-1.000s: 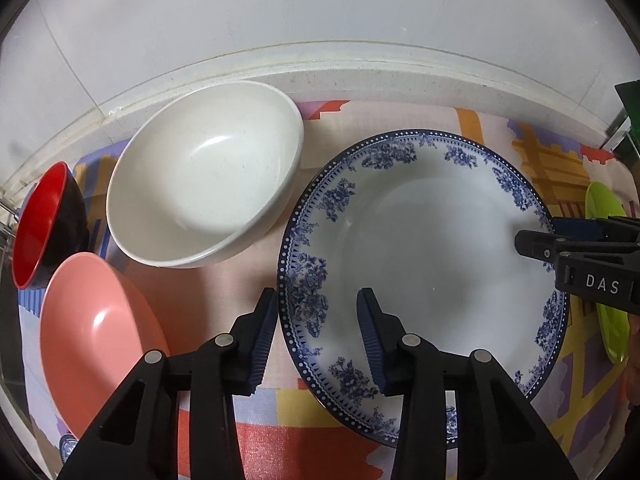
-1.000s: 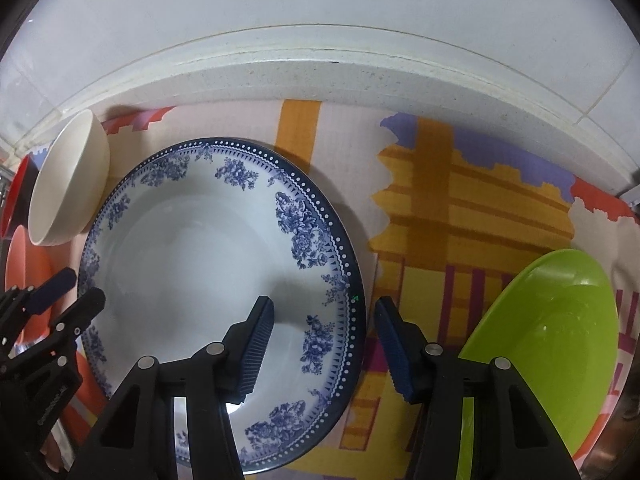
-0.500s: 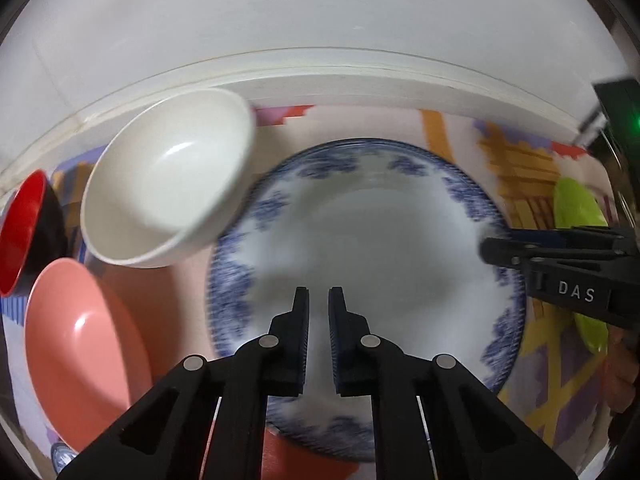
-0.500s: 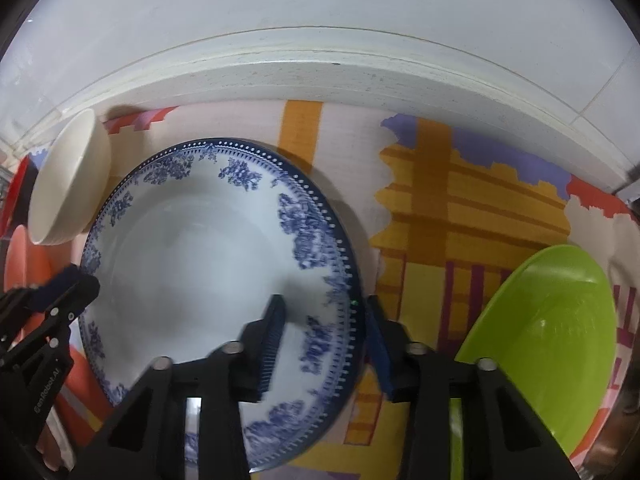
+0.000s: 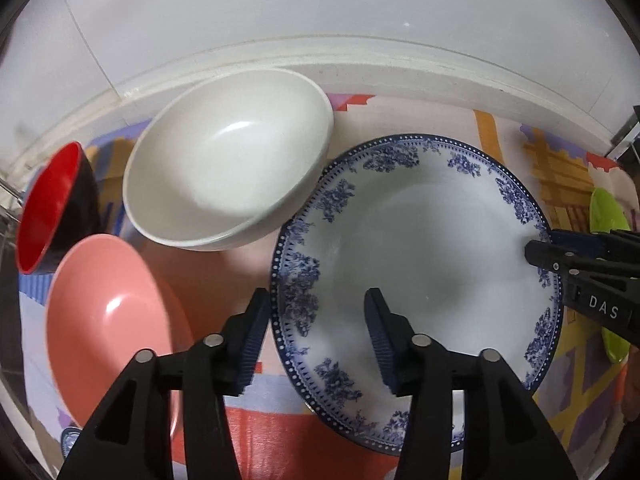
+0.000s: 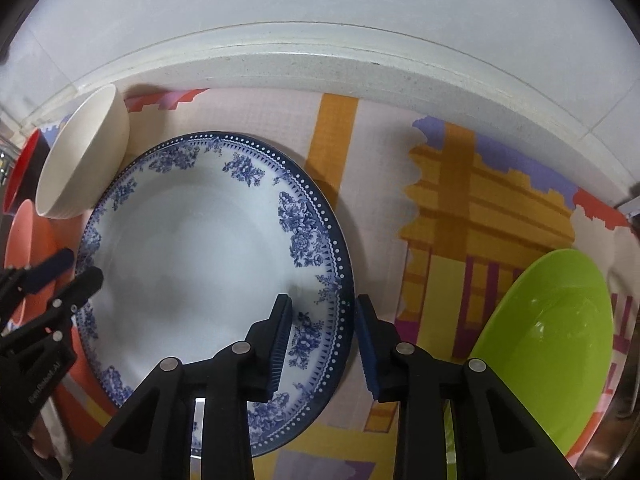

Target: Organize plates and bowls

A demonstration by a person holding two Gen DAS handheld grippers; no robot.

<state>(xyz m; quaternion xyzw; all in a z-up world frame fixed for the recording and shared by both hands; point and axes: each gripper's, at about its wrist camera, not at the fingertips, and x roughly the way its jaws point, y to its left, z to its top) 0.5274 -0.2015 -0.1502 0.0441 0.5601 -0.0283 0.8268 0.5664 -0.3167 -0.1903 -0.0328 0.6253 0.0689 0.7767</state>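
Observation:
A blue-and-white floral plate (image 5: 424, 240) lies flat on the patterned mat, also in the right wrist view (image 6: 200, 240). My left gripper (image 5: 316, 340) is open, its jaws straddling the plate's left rim. My right gripper (image 6: 322, 340) is open, its jaws straddling the plate's right rim. A cream bowl (image 5: 228, 160) sits behind the plate to the left, also in the right wrist view (image 6: 80, 160). A pink bowl (image 5: 104, 320) and a red-and-black bowl (image 5: 52, 208) lie at the far left. A green plate (image 6: 552, 344) lies at the right.
The colourful mat (image 6: 460, 208) covers the counter. A white raised ledge (image 6: 320, 60) and tiled wall run along the back. The right gripper's fingers (image 5: 580, 264) reach in from the right edge of the left wrist view.
My left gripper shut and moved over the plate half a second ago, then opened again around its left rim. My right gripper narrowed on the rim, then opened wider.

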